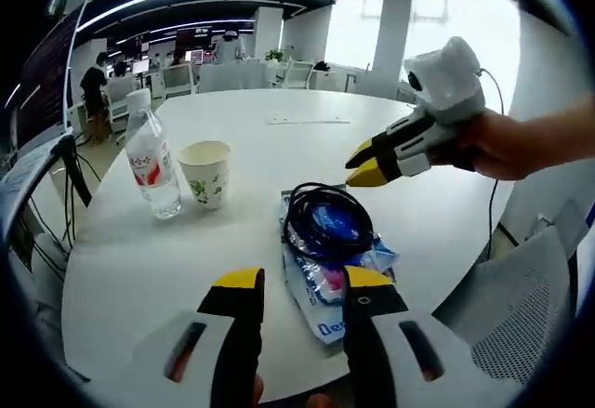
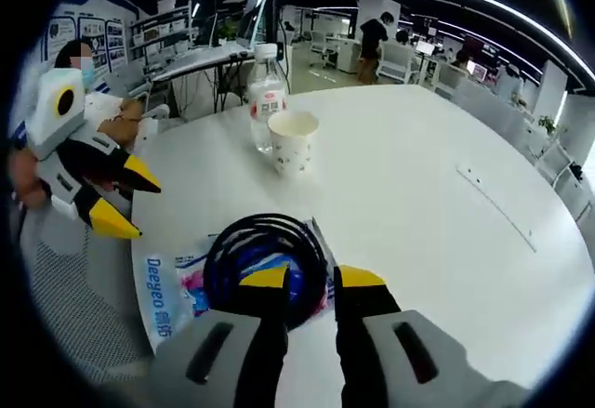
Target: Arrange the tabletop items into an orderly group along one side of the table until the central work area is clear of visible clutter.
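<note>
A clear water bottle (image 1: 152, 162) (image 2: 265, 101) and a paper cup (image 1: 206, 174) (image 2: 292, 142) stand side by side on the white round table (image 1: 279, 148) (image 2: 418, 194). A coiled black cable (image 1: 325, 217) (image 2: 265, 259) lies on a blue-and-white packet (image 1: 321, 287) (image 2: 167, 292) near the table's edge. My left gripper (image 1: 302, 282) (image 2: 130, 204) is open, just short of the packet. My right gripper (image 2: 311, 280) (image 1: 364, 168) hovers over the coil's rim with its jaws slightly apart, holding nothing.
A thin flat strip (image 1: 307, 121) (image 2: 497, 208) lies on the table's far part. A grey mesh chair (image 1: 521, 306) (image 2: 56, 306) stands by the edge near the packet. Office desks, chairs and people fill the background.
</note>
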{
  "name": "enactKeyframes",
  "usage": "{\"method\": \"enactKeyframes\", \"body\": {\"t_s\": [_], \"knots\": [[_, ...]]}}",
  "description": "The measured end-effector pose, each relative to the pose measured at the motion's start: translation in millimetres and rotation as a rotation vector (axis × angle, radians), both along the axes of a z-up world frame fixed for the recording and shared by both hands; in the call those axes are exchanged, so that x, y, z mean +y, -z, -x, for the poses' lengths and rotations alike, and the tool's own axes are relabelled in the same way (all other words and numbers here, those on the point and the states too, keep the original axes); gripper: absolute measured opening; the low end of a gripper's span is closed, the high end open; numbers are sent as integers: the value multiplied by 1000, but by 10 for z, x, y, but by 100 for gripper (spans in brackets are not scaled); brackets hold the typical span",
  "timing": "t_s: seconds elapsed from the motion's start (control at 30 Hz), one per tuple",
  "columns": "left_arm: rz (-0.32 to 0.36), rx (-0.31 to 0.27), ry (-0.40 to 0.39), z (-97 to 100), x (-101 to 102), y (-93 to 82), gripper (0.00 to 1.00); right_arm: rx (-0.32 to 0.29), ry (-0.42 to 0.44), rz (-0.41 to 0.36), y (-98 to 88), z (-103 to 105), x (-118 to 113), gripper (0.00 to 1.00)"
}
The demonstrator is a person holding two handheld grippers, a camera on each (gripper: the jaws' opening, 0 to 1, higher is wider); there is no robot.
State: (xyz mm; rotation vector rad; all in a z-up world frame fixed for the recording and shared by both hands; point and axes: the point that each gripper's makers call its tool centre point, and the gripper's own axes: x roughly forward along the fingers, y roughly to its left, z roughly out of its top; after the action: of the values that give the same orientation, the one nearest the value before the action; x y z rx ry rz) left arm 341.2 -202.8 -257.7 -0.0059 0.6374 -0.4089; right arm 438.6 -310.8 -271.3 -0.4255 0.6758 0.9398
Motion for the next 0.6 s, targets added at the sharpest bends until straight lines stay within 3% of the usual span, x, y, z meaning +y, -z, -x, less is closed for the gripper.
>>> {"method": "enactKeyframes", "body": {"t_s": [0.6], "knots": [[4, -5, -57, -30, 116, -10, 33, 46, 74, -30, 131, 207, -368, 17]]}}
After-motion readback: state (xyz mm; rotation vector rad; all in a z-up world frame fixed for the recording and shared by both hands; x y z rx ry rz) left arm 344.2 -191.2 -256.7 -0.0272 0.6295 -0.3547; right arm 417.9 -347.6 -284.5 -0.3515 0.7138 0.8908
